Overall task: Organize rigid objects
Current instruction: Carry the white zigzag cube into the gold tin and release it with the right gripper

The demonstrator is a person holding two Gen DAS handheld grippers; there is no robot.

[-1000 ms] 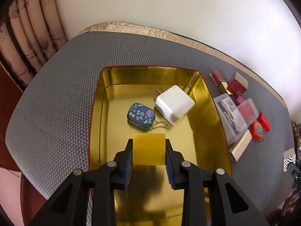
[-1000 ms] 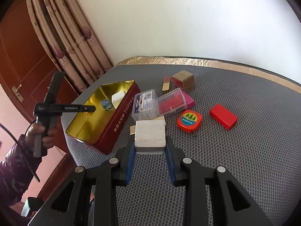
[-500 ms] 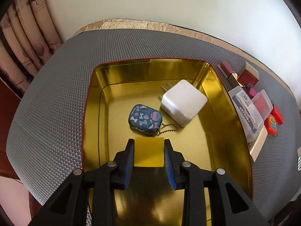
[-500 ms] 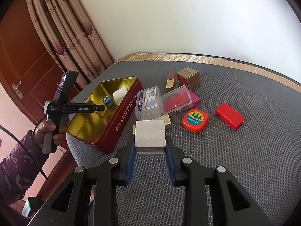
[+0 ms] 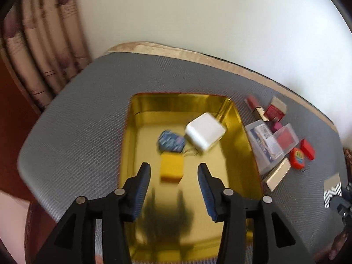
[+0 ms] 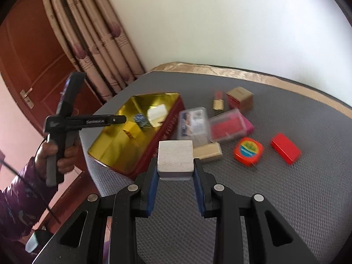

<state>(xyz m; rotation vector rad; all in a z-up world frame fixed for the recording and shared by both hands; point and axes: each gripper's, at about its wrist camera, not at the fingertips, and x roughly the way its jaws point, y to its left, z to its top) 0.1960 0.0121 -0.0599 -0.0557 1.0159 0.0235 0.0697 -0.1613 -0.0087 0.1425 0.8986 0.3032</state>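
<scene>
A gold-lined red tin (image 5: 242, 136) stands on the grey mat and holds a white charger (image 5: 205, 132), a blue patterned case (image 5: 171, 142) and a yellow block (image 5: 171, 171). My left gripper (image 5: 173, 165) hovers over the tin. Its jaws are opening, and the yellow block lies on the tin floor below them, clear of both pads. In the right wrist view my right gripper (image 6: 175, 165) is shut on a pale grey block (image 6: 175, 156), held above the mat near the tin's red side wall (image 6: 167, 129). The left gripper (image 6: 122, 118) shows there too, held by a person's hand.
Right of the tin lie two clear plastic boxes (image 6: 193, 122) (image 6: 227, 127), a gold bar (image 6: 208, 150), an orange tape measure (image 6: 248, 150), a red box (image 6: 285, 148), a brown cube box (image 6: 239, 98) and a lipstick (image 6: 218, 101). Curtains and a wooden door stand beyond the mat's left edge.
My left gripper has let go of the yellow block, which now rests in the tin, and has drawn back and up. My right gripper has shifted with the grey block still in it.
</scene>
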